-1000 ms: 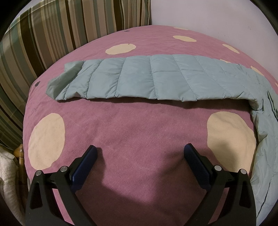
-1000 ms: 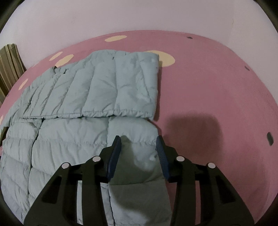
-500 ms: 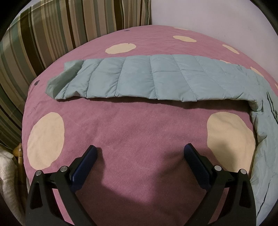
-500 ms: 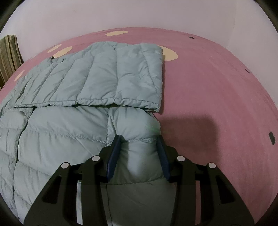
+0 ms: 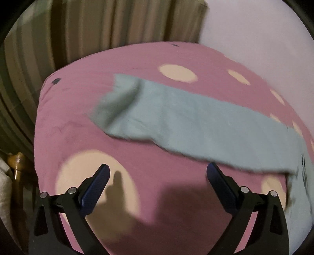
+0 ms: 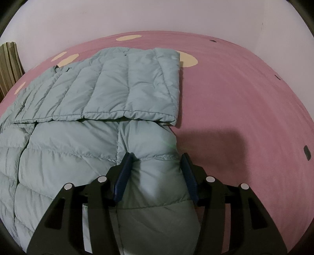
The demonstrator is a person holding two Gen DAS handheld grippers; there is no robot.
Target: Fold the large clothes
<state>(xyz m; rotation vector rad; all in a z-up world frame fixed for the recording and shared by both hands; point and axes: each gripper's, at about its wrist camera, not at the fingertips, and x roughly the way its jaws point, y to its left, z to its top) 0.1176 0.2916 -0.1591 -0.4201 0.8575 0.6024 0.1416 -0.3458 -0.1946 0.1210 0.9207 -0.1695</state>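
Observation:
A pale blue-green quilted down jacket (image 6: 78,157) lies spread on a pink bedspread (image 6: 245,98) with cream dots. Its far part (image 6: 137,86) is folded over towards me. My right gripper (image 6: 156,157) has a puffy fold of the jacket's near right edge between its blue pads. The jaws are opening, and the fabric still fills the gap and touches both pads. In the blurred left wrist view the jacket's long sleeve (image 5: 196,125) stretches across the bed. My left gripper (image 5: 157,166) hovers wide open over the bedspread just short of the sleeve, with nothing between its fingers.
A striped curtain (image 5: 98,29) hangs behind the bed's far left, beside a pale wall (image 6: 157,15). A wooden post (image 5: 16,162) and white cloth (image 5: 4,186) stand off the bed's left edge. Bare bedspread stretches to the right of the jacket.
The left gripper has swung and rolled, so the sleeve now runs slanted and nearer its fingers, in a blurred view. The right jaws have widened around the jacket fold.

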